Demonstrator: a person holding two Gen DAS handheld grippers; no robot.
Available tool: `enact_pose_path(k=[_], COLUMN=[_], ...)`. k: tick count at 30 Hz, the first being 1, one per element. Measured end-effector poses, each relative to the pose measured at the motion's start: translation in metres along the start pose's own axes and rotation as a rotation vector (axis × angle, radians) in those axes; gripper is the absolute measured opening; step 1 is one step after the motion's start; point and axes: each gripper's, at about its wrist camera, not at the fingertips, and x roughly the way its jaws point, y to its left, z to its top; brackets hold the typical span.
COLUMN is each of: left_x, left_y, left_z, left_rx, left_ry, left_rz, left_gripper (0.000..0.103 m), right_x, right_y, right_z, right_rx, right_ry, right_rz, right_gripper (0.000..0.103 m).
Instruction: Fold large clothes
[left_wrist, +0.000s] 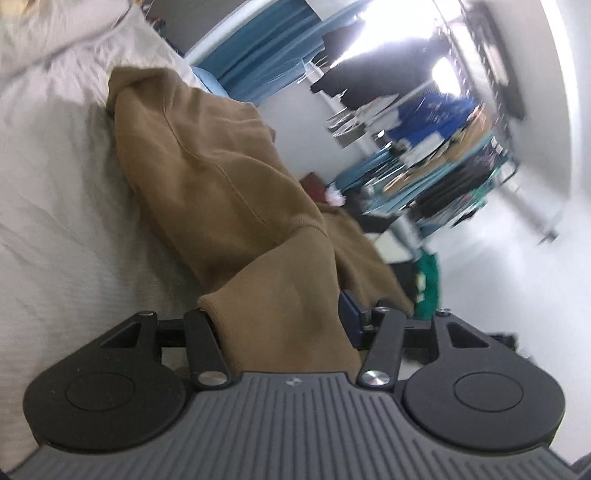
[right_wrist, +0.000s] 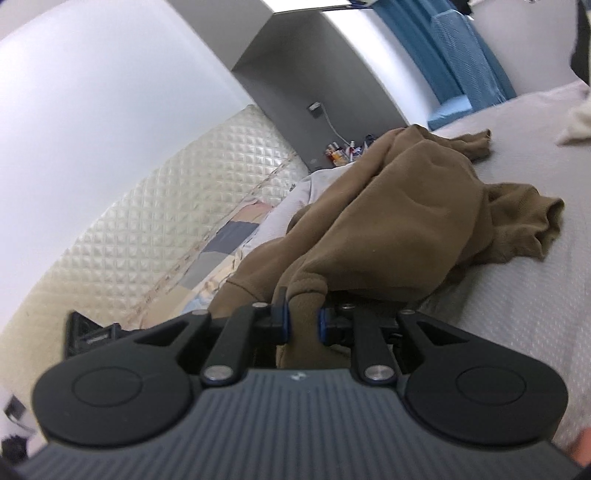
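Note:
A large brown sweatshirt (left_wrist: 207, 177) lies crumpled on a bed with a pale cover (left_wrist: 55, 221). In the left wrist view a cuffed part of it runs back between the jaws of my left gripper (left_wrist: 275, 310). Those jaws stand wide apart, the blue right pad (left_wrist: 349, 308) clear of the cloth; the left finger is hidden behind the fabric. In the right wrist view the same sweatshirt (right_wrist: 399, 214) spreads over the bed cover (right_wrist: 535, 277), one sleeve cuff lying open at the right. My right gripper (right_wrist: 303, 319) is shut on a bunched fold of it, blue pads pressing both sides.
A quilted cream headboard (right_wrist: 166, 206) runs along the left, with small bottles (right_wrist: 343, 149) at its far end. Blue curtains (left_wrist: 266, 66) and a loaded clothes rack (left_wrist: 443, 166) stand beyond the bed's edge. A cream cloth (right_wrist: 576, 122) lies at the far right.

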Motion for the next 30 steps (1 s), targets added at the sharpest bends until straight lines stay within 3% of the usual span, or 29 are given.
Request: enact_pose_path(k=[7, 9, 12, 14, 20, 27, 30], left_x=[-0.025, -0.042, -0.057, -0.057, 0.004, 0.079, 0.091], left_y=[-0.01, -0.014, -0.034, -0.049, -0.102, -0.115, -0.106], left_z=[-0.015, -0.021, -0.024, -0.023, -0.008, 0.007, 0.006], left_rx=[-0.004, -0.01, 0.049, 0.091, 0.306, 0.405, 0.411], left_ry=[-0.029, -0.077, -0.153, -0.164, -0.038, 0.122, 0.154], left_rz=[0.111, 0.14, 0.232, 0.253, 0.371, 0.547, 0.55], left_gripper=[0.065, 0.068, 0.072, 0.077, 0.093, 0.093, 0.091], right_x=[0.005, 0.004, 0.003, 0.003, 0.001, 0.002, 0.002], right_y=[-0.003, -0.002, 0.002, 0.005, 0.005, 0.001, -0.002], right_z=[0.002, 0.0, -0.003, -0.004, -0.006, -0.004, -0.005], right_rx=[0.014, 0.008, -0.002, -0.011, -0.017, -0.015, -0.009], right_ry=[0.007, 0.007, 0.009, 0.012, 0.016, 0.012, 0.012], right_rz=[-0.01, -0.017, -0.027, -0.032, -0.038, -0.034, -0.031], right_gripper=[0.018, 0.018, 0.018, 0.018, 0.018, 0.018, 0.018])
